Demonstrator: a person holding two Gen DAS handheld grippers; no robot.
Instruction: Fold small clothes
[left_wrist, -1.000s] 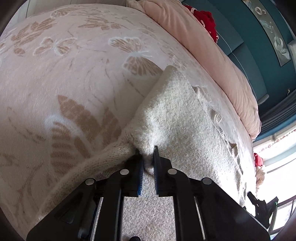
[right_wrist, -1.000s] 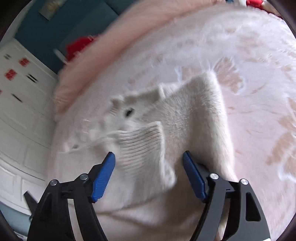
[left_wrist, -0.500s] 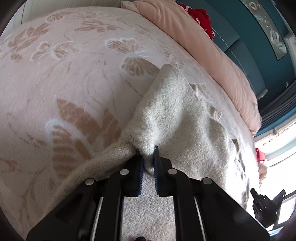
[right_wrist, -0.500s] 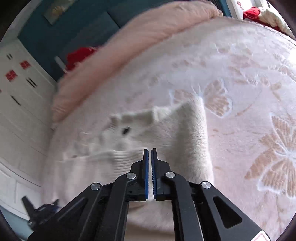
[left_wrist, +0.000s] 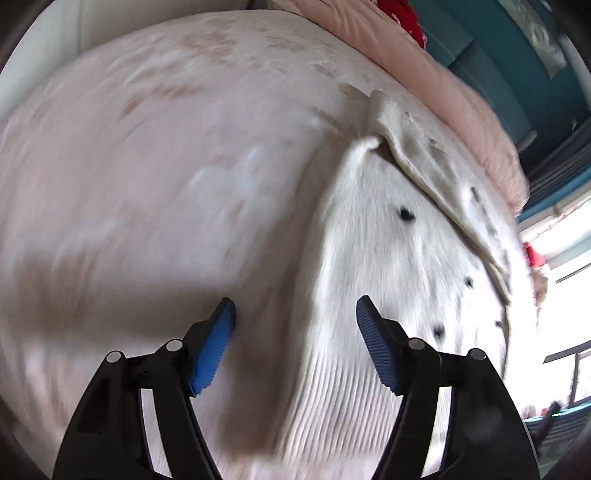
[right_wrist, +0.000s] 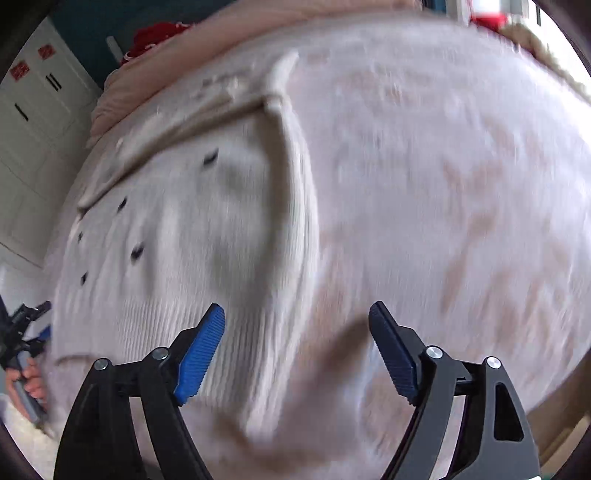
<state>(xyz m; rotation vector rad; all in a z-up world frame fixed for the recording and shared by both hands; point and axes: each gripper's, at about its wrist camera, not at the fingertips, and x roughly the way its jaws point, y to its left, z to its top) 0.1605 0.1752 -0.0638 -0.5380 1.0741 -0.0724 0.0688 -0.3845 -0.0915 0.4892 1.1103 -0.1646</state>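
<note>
Both our grippers hang above the bed with their jaws spread wide and nothing between them. Our left gripper (left_wrist: 295, 343) sits over the left edge of the cardigan (left_wrist: 399, 280), its blue pads (left_wrist: 212, 354) straddling the line where the knit meets the blanket (left_wrist: 147, 177). Our right gripper (right_wrist: 297, 345) does the same at the opposite edge, with one pad over the ribbed hem and the other over bare blanket (right_wrist: 461, 184).

We see the cardigan (right_wrist: 177, 236) lying flat on the blanket, cream white and fuzzy, with small dark buttons (left_wrist: 406, 214) scattered down its front. Its ribbed hem is nearest to us. At the far end a strip of the knit is turned over, forming a folded band across the top. One side edge stands up in a narrow ridge running away from us.

Beyond the cardigan lies a pink duvet (left_wrist: 461, 96), bunched along the head of the bed, with something red (left_wrist: 402, 18) behind it against a teal wall (left_wrist: 517, 48). White cupboard doors (right_wrist: 37, 122) show at the left of the right wrist view. In that view's lower left corner we catch our left hand (right_wrist: 31, 384) wrapped around the other tool's handle. Both views are blurred, so we cannot read the blanket pattern clearly.
</note>
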